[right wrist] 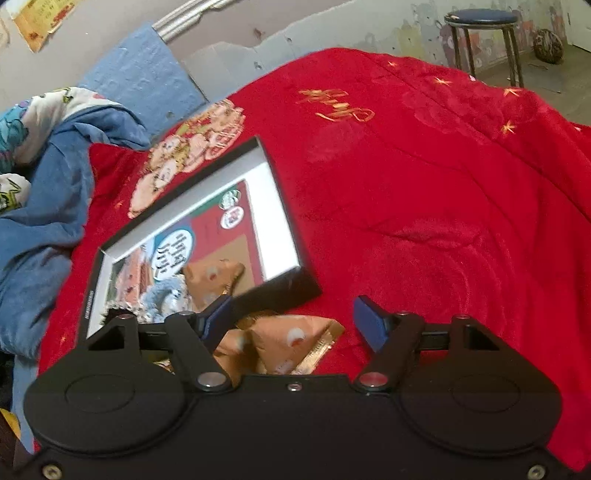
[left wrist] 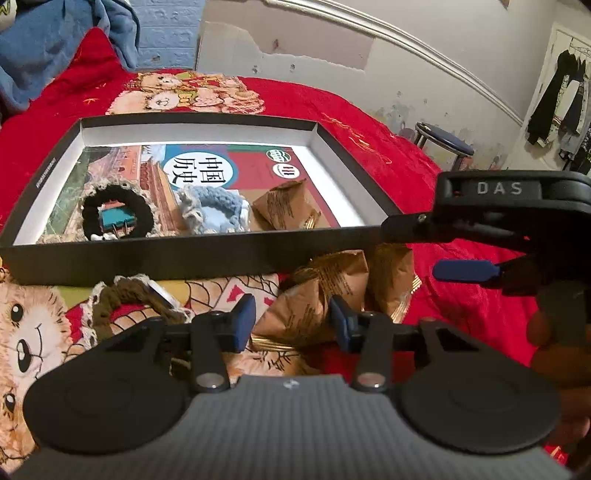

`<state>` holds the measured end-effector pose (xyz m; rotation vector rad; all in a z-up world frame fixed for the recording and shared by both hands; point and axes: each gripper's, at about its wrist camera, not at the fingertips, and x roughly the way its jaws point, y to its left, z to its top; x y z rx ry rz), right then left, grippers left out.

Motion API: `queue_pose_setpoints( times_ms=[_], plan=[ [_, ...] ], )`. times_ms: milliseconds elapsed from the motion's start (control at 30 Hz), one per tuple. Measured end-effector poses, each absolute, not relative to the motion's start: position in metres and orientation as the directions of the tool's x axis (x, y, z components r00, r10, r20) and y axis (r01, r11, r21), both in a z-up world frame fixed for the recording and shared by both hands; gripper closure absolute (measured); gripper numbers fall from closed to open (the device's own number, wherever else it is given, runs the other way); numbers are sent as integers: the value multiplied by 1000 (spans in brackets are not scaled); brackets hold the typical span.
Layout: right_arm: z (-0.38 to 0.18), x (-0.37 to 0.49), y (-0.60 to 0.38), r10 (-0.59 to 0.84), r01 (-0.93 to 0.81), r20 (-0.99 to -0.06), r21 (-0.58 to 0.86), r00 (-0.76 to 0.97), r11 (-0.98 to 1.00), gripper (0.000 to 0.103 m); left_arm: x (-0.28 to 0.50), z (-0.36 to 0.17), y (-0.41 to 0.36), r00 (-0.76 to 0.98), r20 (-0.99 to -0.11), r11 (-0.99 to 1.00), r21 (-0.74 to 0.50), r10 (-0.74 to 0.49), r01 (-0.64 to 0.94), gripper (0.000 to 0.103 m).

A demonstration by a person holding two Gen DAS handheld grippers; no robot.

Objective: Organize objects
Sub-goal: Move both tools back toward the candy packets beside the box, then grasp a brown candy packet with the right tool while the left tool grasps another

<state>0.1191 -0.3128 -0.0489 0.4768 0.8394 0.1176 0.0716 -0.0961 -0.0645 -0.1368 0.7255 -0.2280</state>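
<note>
A shallow black box (left wrist: 155, 256) lies on the red bedspread and holds a book, a black crocheted ring (left wrist: 116, 212), a blue crocheted ring (left wrist: 214, 212) and a brown snack packet (left wrist: 286, 205). Two more brown packets (left wrist: 332, 291) lie on the bedspread just before the box. My left gripper (left wrist: 291, 319) is open above them. A brown crocheted ring (left wrist: 129, 299) lies at its left. My right gripper (right wrist: 295, 319) is open above the packets (right wrist: 291, 339) and shows in the left wrist view (left wrist: 465, 271) near the box's right corner. The box also shows in the right wrist view (right wrist: 291, 288).
A crumpled blue quilt (right wrist: 40, 221) lies to the left of the box. A round stool (right wrist: 480, 22) stands beyond the bed's far edge. Red bedspread (right wrist: 443, 203) stretches to the right of the box.
</note>
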Motion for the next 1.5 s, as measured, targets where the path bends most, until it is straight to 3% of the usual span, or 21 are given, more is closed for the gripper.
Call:
queue_pose_setpoints(
  times_ms=[333,500,667,900,1167,1500],
  plan=[
    [-52,116,-299,278,60,-716,407,640,911,35,68,-67,-106,741,-638,978,-144,-209,152,56],
    [-58,118,-296,245,72,-745,365,620,928,44,67,-68,-106,736,-643,977,-154,-212,147,49],
    [-60,120,-301,254,86,-742,386,620,919,44,65,-70,-112,738,-643,979,-120,-205,167,45],
    [-63,120,-301,246,97,-737,389,629,916,44,63,-73,-117,752,-634,982,-89,-183,164,52],
    [-64,119,-299,235,102,-732,383,640,918,46,69,-63,-108,725,-657,978,-136,-207,155,62],
    [-64,119,-293,197,96,-742,333,641,938,51,65,-71,-107,739,-638,976,-136,-216,167,64]
  ],
)
